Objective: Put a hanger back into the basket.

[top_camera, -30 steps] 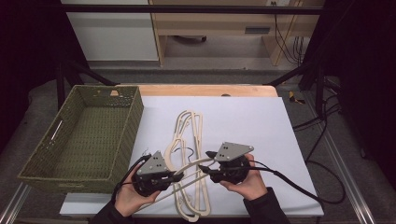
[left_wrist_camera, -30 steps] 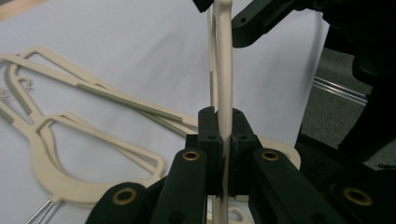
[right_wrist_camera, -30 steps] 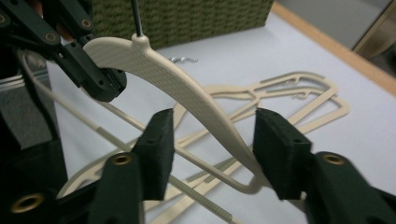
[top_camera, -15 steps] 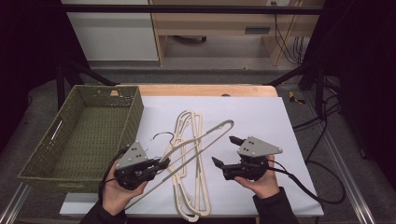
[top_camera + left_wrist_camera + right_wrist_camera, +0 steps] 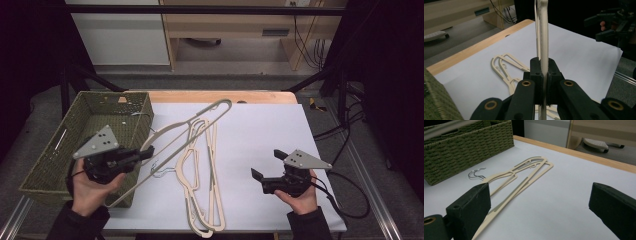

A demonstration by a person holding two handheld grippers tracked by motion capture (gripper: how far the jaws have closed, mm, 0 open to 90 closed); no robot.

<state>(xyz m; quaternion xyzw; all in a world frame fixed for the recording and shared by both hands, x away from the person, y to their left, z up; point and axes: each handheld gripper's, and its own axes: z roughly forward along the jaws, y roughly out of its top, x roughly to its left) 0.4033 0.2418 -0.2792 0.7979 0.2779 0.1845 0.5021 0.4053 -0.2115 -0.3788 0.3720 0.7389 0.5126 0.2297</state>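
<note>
My left gripper (image 5: pixel 146 152) is shut on a cream hanger (image 5: pixel 200 122) and holds it above the table, slanting from the basket's near corner up to the back middle. In the left gripper view the jaws (image 5: pixel 543 66) clamp the hanger's thin bar (image 5: pixel 543 30), which rises straight up. My right gripper (image 5: pixel 266 163) hovers at the front right of the white sheet; its jaws have just been opening and nothing is between them (image 5: pixel 544 205). More cream hangers (image 5: pixel 202 170) lie stacked flat on the sheet between the two hands.
A green woven basket (image 5: pixel 55 150) stands at the table's left edge, close to the left hand. The stacked hangers' metal hooks (image 5: pixel 475 173) point toward the basket (image 5: pixel 466 147). White sheet (image 5: pixel 260 125) covers the tabletop; a wooden strip (image 5: pixel 210 96) runs along the back.
The left gripper has lifted the hanger up and to the left, toward the basket. The right gripper has let go of it, opened wide and moved off to the right.
</note>
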